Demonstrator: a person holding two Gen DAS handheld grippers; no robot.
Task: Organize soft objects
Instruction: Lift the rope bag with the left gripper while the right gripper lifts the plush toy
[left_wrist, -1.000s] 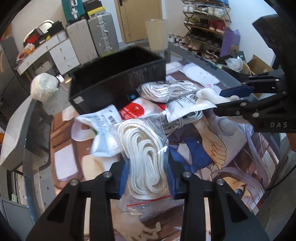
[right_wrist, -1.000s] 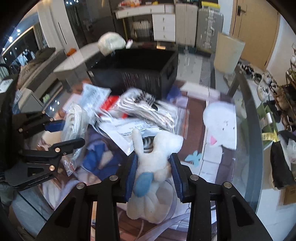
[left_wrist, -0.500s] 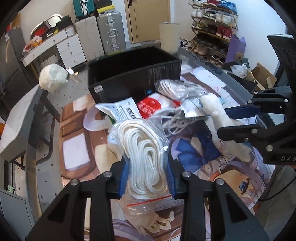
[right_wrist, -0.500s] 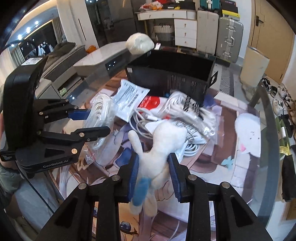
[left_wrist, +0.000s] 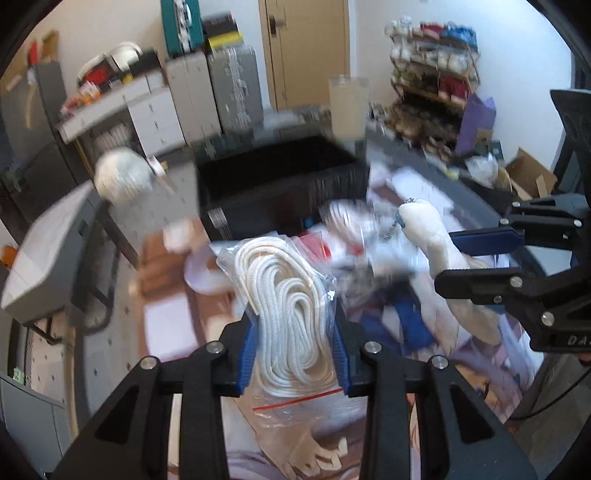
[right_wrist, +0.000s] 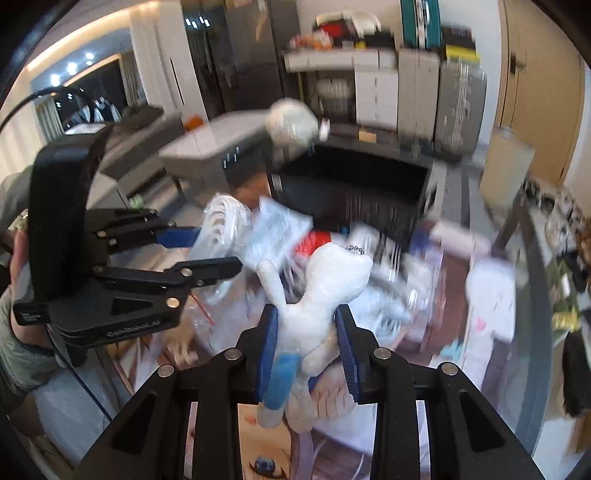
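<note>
Cluttered table (left_wrist: 476, 199), black bin (left_wrist: 280, 184) at its far edge, loose packets heaped against the bin's near wall. Left wrist view: my left gripper (left_wrist: 295, 347) clamped on the bagged white rope (left_wrist: 291, 314), lifted off the table's near edge. My right gripper (left_wrist: 480, 254) comes in from the right, pinching the white plush toy (left_wrist: 436, 243). Right wrist view: my right gripper (right_wrist: 306, 343) squeezed tight on the plush toy's (right_wrist: 325, 291) body, toy off the table, in front of the bin (right_wrist: 354, 192). Left gripper (right_wrist: 199, 251) with the rope bag (right_wrist: 221, 229) sits to the left.
</note>
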